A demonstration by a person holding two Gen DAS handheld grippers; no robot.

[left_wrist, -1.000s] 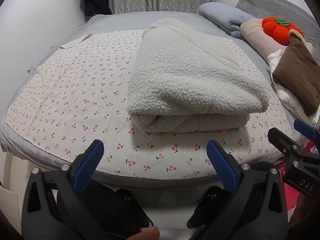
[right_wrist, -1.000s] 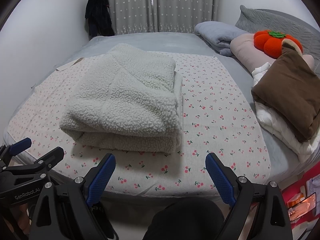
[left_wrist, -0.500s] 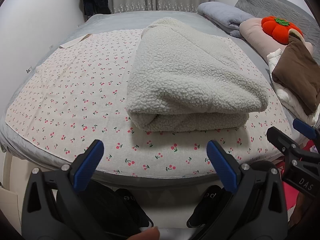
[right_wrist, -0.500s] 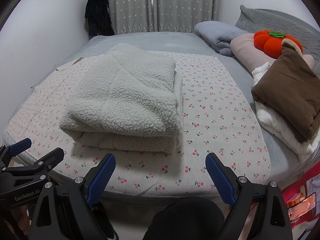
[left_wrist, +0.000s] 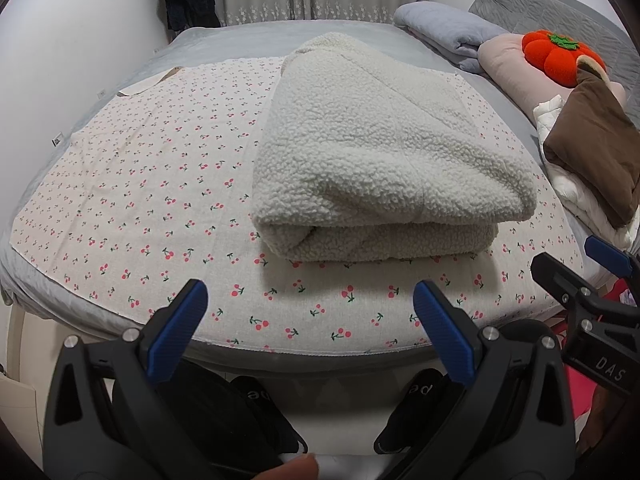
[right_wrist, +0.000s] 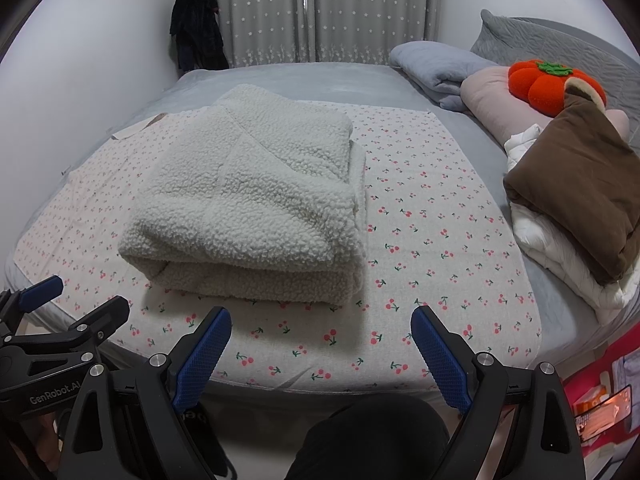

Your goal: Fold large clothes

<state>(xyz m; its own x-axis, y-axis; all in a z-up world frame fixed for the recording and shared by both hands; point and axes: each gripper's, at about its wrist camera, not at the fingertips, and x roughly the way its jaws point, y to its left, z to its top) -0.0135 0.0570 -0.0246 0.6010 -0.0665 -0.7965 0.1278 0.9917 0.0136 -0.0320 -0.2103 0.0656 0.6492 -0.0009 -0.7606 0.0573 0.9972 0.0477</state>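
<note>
Right now the fleece garment (left_wrist: 384, 160) sits folded into a thick cream bundle on the cherry-print sheet (left_wrist: 140, 184), which is spread over the bed (right_wrist: 312, 80). Its rolled edge faces the foot of the bed, and nothing touches it. The left gripper (left_wrist: 310, 320) hovers off the near edge of the bed, jaws wide apart and holding nothing, blue pads angled outward. The right gripper (right_wrist: 320, 340) hangs alongside it, jaws equally wide, also empty. In the left wrist view the bundle lies straight ahead and slightly right; in the right wrist view it lies ahead and to the left. Over on the right side of the bed, a brown folded cloth (right_wrist: 576, 184) rests on a white one (right_wrist: 560, 248), well apart from the fleece. Behind them sit a pink pillow (right_wrist: 492, 92) and an orange pumpkin cushion (right_wrist: 548, 84). Grey curtains (right_wrist: 320, 8) hang at the far wall.
</note>
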